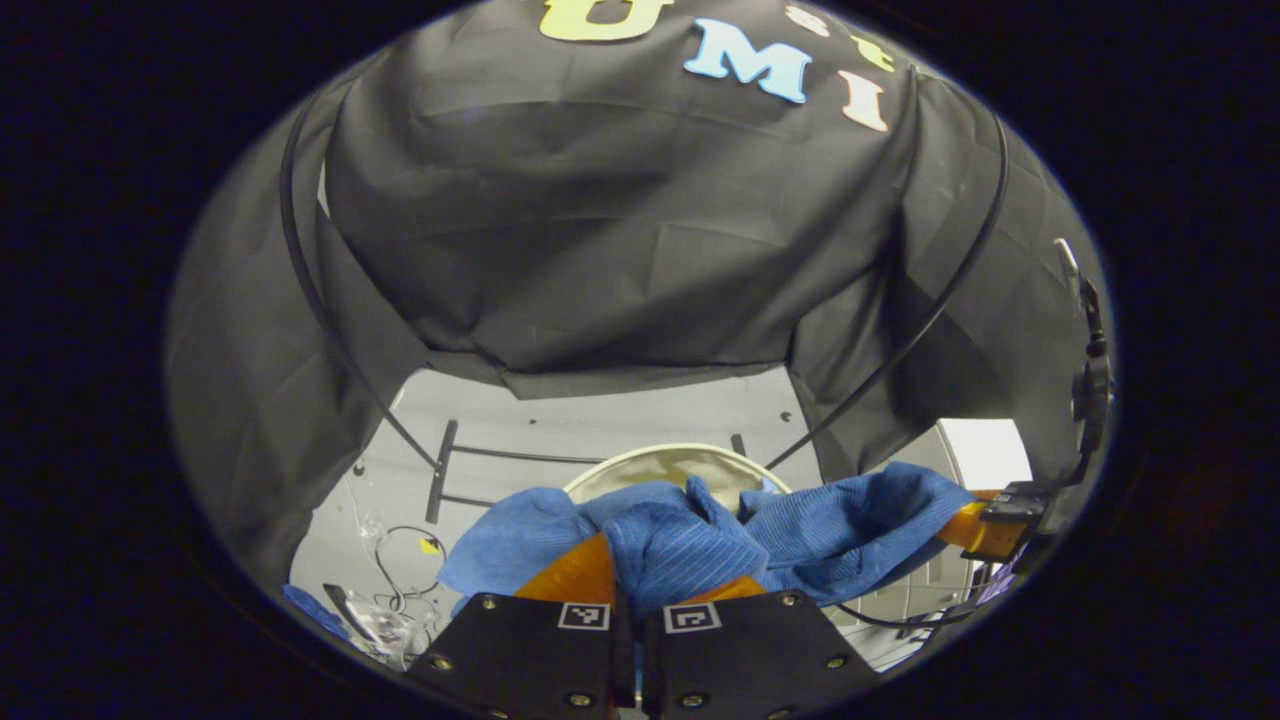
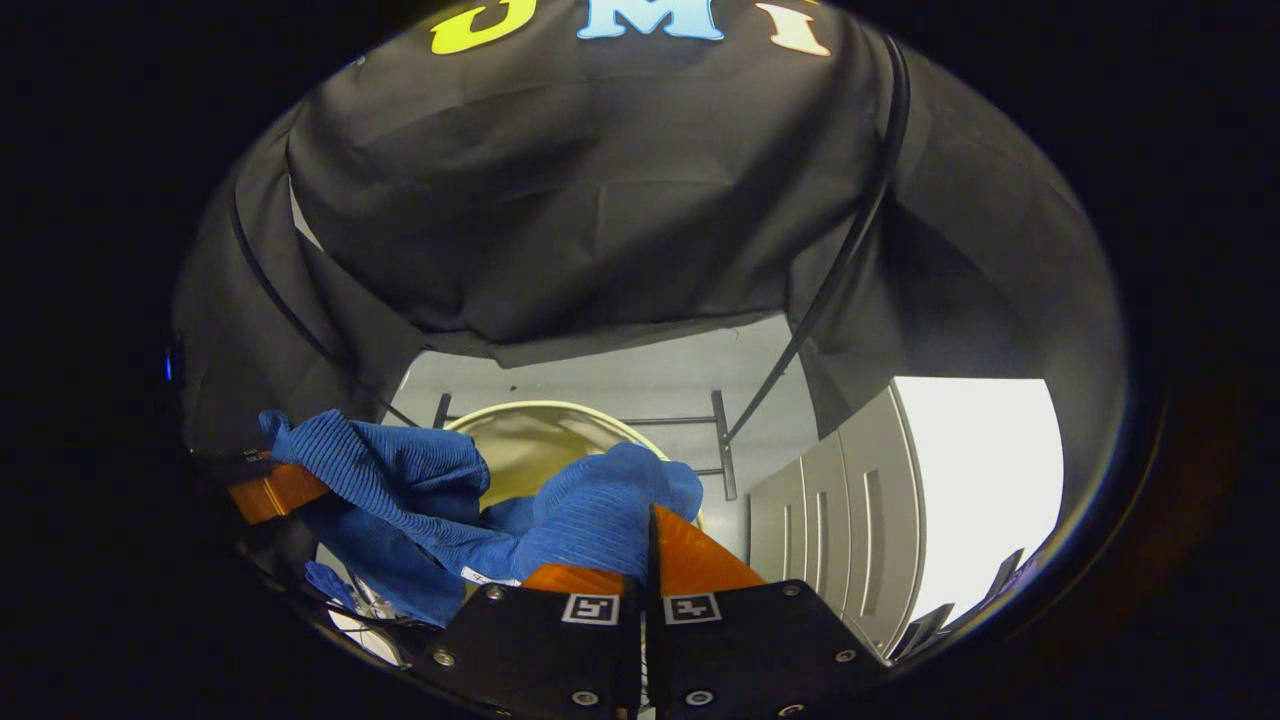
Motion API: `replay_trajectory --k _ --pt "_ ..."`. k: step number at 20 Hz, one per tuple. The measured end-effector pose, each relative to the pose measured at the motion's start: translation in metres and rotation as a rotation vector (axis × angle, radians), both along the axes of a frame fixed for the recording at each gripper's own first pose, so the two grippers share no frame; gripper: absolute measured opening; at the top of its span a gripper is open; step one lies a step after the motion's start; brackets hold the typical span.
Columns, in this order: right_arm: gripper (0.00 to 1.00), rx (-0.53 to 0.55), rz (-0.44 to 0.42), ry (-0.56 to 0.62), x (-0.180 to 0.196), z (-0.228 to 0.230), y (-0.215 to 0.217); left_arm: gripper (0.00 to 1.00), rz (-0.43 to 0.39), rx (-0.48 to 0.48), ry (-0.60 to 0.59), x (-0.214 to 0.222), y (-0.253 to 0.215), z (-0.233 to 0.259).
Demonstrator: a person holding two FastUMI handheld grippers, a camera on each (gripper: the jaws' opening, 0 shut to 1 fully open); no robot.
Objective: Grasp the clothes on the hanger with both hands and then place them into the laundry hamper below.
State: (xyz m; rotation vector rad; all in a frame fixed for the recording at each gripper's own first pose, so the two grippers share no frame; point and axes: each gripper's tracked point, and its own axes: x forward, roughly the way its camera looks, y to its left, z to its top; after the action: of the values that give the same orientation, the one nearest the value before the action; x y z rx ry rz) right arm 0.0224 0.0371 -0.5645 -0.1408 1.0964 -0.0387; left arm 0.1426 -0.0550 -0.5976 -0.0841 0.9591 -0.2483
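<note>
Above the hamper: a blue garment (image 1: 690, 545) hangs bunched between the two grippers, over a round cream-rimmed laundry hamper (image 1: 680, 452) on the pale floor (image 1: 600, 415).

Garment look: deep blue cloth with fine ribbed stripes, crumpled into folds and lobes; in the right gripper view (image 2: 440, 500) a small white tag shows near its lower edge.

Left gripper (image 1: 640, 590): its fingers are pressed together on a fold of the blue cloth, which bulges out at 12 o'clock just ahead of the tips and spreads toward 10 and 2 o'clock.

Right gripper (image 2: 648, 560): its fingers are closed to a thin slit, pinching the garment; the cloth bulges at 11 o'clock from the tips and runs off toward 9 o'clock.

Other gripper, from the left gripper view: the right gripper (image 1: 985, 530) sits at 3 o'clock, touching the far end of the cloth.

Other gripper, from the right gripper view: the left gripper (image 2: 275, 490) sits at 9 o'clock, at the garment's far corner.

Hamper from the right gripper view: its open mouth (image 2: 540, 435) lies at 12 o'clock behind the cloth, partly covered by it.

Surroundings: a black metal stand base (image 1: 445, 470) lies on the floor beside the hamper; loose cables (image 1: 395, 570) lie at 8 o'clock; white cabinet doors (image 2: 840, 510) stand at 3 o'clock.
</note>
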Motion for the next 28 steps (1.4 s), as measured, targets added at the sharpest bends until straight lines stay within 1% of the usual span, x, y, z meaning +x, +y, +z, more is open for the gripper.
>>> replay_trajectory --k 2,3,4,7,8,9,10,11,12,13,14,16,18,20,22,25,26,28 --pt "0.02 0.001 0.004 0.017 -0.006 -0.009 -0.003 0.05 -0.003 -0.002 0.014 -0.003 -0.003 -0.006" --pt "0.03 0.001 0.005 0.026 -0.009 -0.012 -0.004 0.02 -0.011 -0.002 0.020 -0.005 -0.005 -0.005" --pt "0.03 0.004 0.006 0.032 -0.010 -0.014 -0.004 0.06 -0.018 0.006 0.018 -0.005 -0.006 -0.006" --pt "0.06 0.008 -0.001 0.050 -0.017 -0.019 -0.003 0.07 -0.031 0.024 0.035 -0.009 -0.005 -0.011" --pt "0.08 0.012 -0.002 0.052 -0.018 -0.018 -0.003 0.10 -0.029 0.042 0.046 -0.011 -0.004 -0.012" --pt "0.11 0.020 -0.002 0.051 -0.019 -0.016 -0.001 0.02 -0.028 0.069 0.049 -0.013 0.003 -0.013" --pt "0.14 0.029 -0.001 0.048 -0.019 -0.011 0.001 0.12 -0.035 0.082 0.054 -0.013 0.005 -0.014" --pt "0.13 0.041 0.000 0.047 -0.020 -0.010 0.003 0.15 -0.044 0.079 0.063 -0.016 0.003 -0.013" --pt "0.18 0.058 -0.001 0.051 -0.019 -0.006 0.005 0.31 -0.053 0.068 0.069 -0.019 0.001 -0.009" --pt "0.29 0.069 -0.003 0.050 -0.020 -0.003 0.006 0.47 -0.061 0.060 0.068 -0.025 -0.001 -0.002" --pt "0.36 0.078 -0.005 0.047 -0.020 0.003 0.007 0.63 -0.065 0.061 0.060 -0.028 0.000 0.006" --pt "0.65 0.083 -0.003 0.048 -0.024 0.011 0.007 0.94 -0.074 0.094 0.032 -0.037 0.012 0.027" --pt "0.94 0.052 -0.004 0.026 -0.027 0.029 -0.001 0.94 -0.098 0.124 -0.006 -0.048 0.020 0.051" --pt "0.96 0.038 -0.014 -0.010 -0.028 0.052 -0.003 0.94 -0.101 0.143 -0.049 -0.059 0.030 0.083" --pt "0.95 0.041 -0.033 -0.060 -0.025 0.082 -0.003 0.95 -0.086 0.129 -0.082 -0.069 0.036 0.118" --pt "0.95 0.030 -0.041 -0.155 -0.018 0.132 -0.008 0.95 -0.029 0.120 -0.147 -0.072 0.052 0.171" --pt "0.95 0.020 -0.041 -0.195 -0.015 0.150 -0.011 0.94 -0.005 0.111 -0.170 -0.071 0.055 0.189" --pt "0.95 0.009 -0.052 -0.275 -0.009 0.183 -0.018 0.95 0.034 0.086 -0.217 -0.069 0.057 0.221"
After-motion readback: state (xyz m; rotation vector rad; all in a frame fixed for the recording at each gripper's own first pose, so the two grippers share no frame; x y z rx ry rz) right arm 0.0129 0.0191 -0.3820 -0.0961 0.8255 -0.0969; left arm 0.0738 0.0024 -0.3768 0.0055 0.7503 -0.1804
